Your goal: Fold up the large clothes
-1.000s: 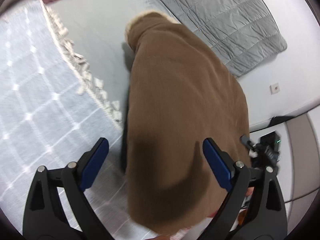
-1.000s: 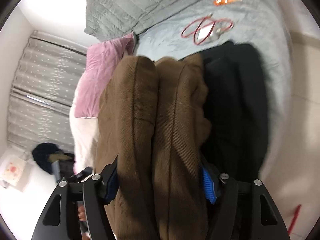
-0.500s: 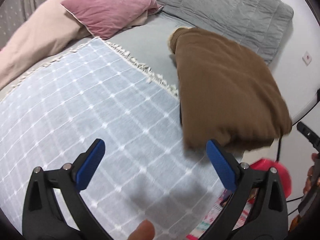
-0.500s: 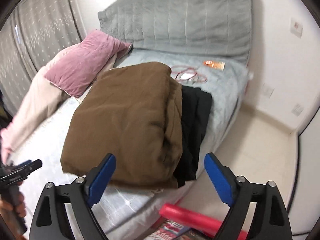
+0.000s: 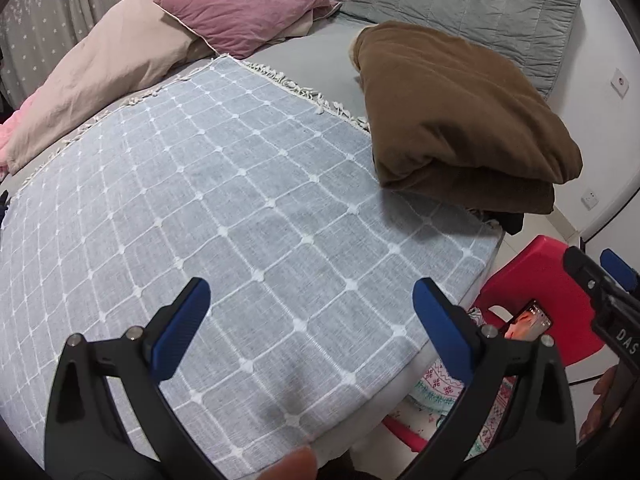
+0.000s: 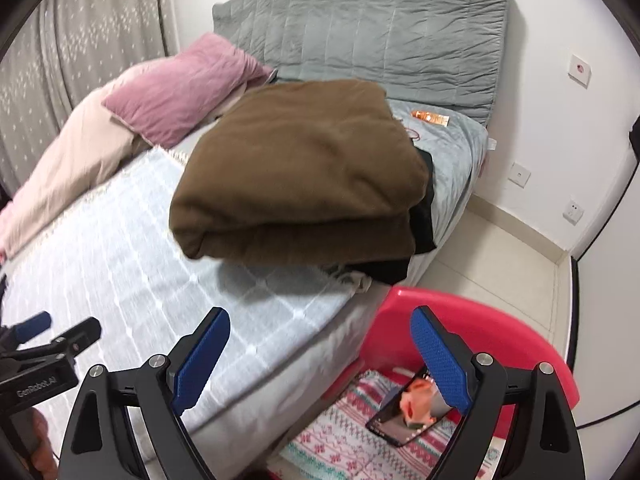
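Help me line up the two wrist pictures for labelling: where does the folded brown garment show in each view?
Left wrist: the folded brown garment lies upper right, on the bed's far side past the blue checked blanket.
Right wrist: it fills the centre, stacked on a black garment.
Shared landmark: the pink pillow, to the garment's left in both.

The folded brown garment [image 5: 460, 112] is thick, matt, napped cloth (fleecy pale lining at its far end). The blue-grey throw [image 5: 200, 200] on the bed is a coarse weave with raised white stitching and tasselled edges. The pink pillow [image 5: 244, 4] looks velvety; the stool [image 6: 480, 332] is glossy red plastic.
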`<state>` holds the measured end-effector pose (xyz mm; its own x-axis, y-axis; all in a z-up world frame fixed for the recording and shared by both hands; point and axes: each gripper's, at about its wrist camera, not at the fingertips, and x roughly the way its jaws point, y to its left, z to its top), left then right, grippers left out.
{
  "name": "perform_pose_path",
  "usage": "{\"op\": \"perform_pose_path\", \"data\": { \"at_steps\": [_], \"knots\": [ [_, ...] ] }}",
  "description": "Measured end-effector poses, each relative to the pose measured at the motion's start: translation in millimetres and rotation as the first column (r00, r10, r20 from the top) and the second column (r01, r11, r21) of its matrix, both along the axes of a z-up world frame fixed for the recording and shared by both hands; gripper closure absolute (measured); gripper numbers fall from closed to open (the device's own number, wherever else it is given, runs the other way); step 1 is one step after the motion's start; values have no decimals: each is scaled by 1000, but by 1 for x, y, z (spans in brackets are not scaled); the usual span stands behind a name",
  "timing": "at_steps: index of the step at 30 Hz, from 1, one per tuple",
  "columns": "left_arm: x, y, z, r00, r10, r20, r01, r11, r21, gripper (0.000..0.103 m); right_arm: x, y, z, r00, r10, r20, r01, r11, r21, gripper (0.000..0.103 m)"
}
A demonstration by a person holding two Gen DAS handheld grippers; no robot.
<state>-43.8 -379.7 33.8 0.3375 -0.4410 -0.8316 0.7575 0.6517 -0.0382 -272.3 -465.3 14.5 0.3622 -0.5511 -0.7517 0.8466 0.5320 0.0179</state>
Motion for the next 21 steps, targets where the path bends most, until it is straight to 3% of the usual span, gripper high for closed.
{"op": "perform_pose_path", "data": {
  "at_steps": [21],
  "knots": [
    [-4, -1, -14, 998, -31, -49, 31, 1000, -4, 2, 26, 15, -9, 999, 15, -39, -15, 1000, 2, 10]
  ]
}}
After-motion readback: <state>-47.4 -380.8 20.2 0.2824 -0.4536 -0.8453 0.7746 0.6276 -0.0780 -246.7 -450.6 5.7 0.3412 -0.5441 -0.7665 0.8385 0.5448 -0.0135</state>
